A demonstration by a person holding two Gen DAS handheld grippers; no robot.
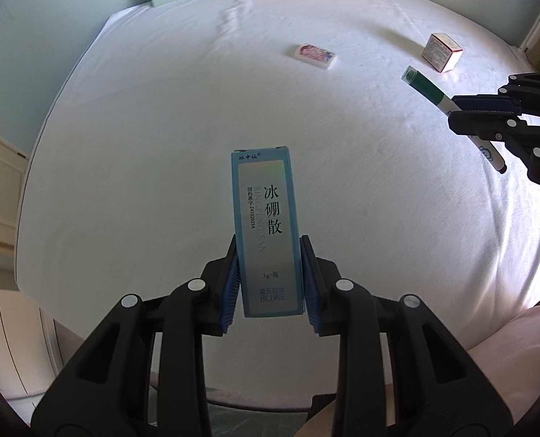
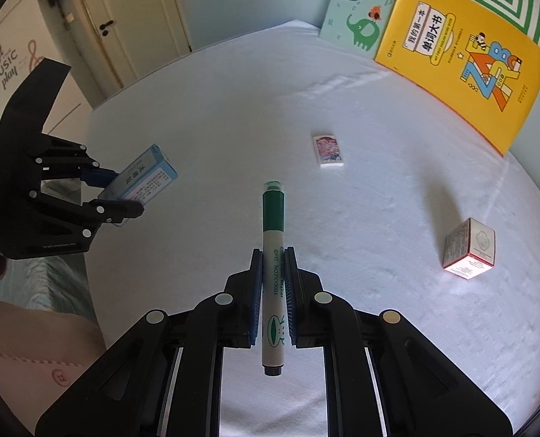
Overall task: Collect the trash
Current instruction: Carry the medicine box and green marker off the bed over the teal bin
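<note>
My left gripper (image 1: pixel 269 244) is shut on a tall blue medicine box (image 1: pixel 264 218), held above the white bed sheet (image 1: pixel 161 127). From the right wrist view the same box (image 2: pixel 142 178) sits in the left gripper (image 2: pixel 126 193) at the left. My right gripper (image 2: pixel 273 255) is shut on a green-capped marker (image 2: pixel 273 255), lifted over the sheet; the marker (image 1: pixel 428 91) also shows at the right of the left wrist view in that gripper (image 1: pixel 455 113). A small flat patterned packet (image 2: pixel 327 150) and a red-and-white carton (image 2: pixel 470 249) lie on the sheet (image 2: pixel 342 218).
Children's books lean against the wall at the head of the bed, a yellow one (image 2: pixel 466 62) and a pale green one (image 2: pixel 359 11). A door (image 2: pixel 124 14) is at the far left. A pink sleeve (image 2: pixel 33 346) shows low at the left.
</note>
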